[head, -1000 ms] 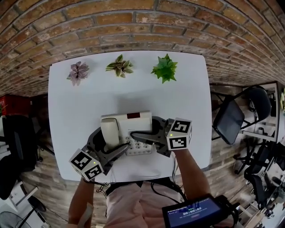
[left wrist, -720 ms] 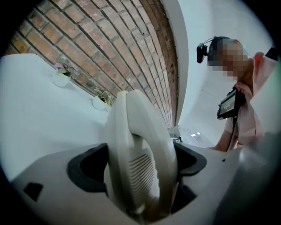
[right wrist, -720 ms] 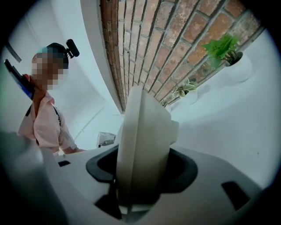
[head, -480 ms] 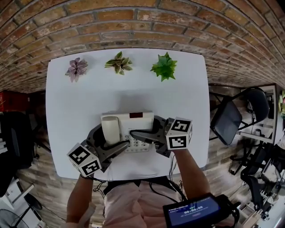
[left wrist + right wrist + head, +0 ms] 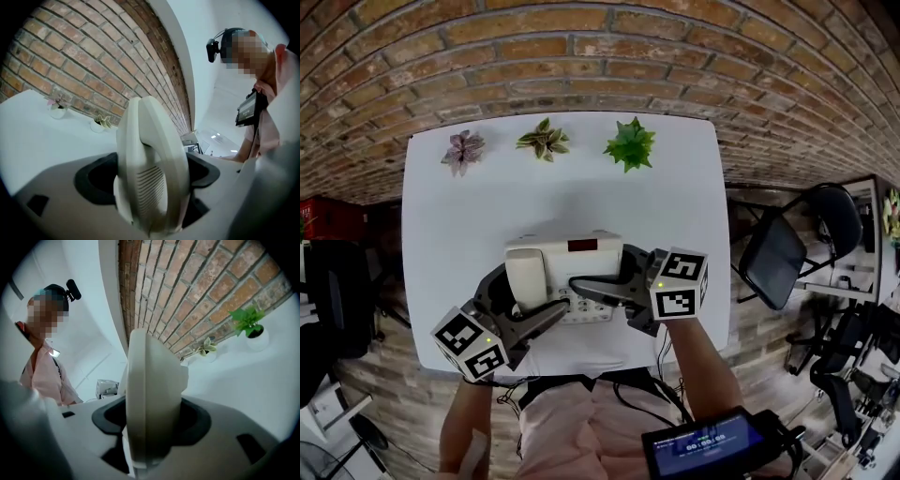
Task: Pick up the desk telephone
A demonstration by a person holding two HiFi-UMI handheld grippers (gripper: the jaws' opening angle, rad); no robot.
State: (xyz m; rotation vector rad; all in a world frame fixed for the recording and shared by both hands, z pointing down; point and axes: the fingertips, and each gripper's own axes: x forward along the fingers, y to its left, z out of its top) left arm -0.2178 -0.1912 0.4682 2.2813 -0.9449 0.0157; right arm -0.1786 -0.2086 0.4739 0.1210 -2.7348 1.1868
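Note:
The cream desk telephone (image 5: 567,255), with its handset on the left and a dark display on top, hangs a little above the white table (image 5: 450,216). My left gripper (image 5: 546,315) is shut on the phone's left end, and in the left gripper view the handset side (image 5: 150,164) fills the space between the jaws. At the right end my right gripper (image 5: 592,289) is shut on the phone too. The right gripper view shows the phone's edge (image 5: 150,394) clamped upright between the jaws. The phone's underside is hidden.
Three small potted plants stand along the table's far edge: purple (image 5: 464,150), variegated (image 5: 544,139), green (image 5: 628,143). A brick wall (image 5: 581,56) rises behind them. A black chair (image 5: 778,253) stands right of the table. The person's body is at the near edge.
Both grippers have risen together with the telephone clamped between them, so the phone is now off the table. The grips have not changed.

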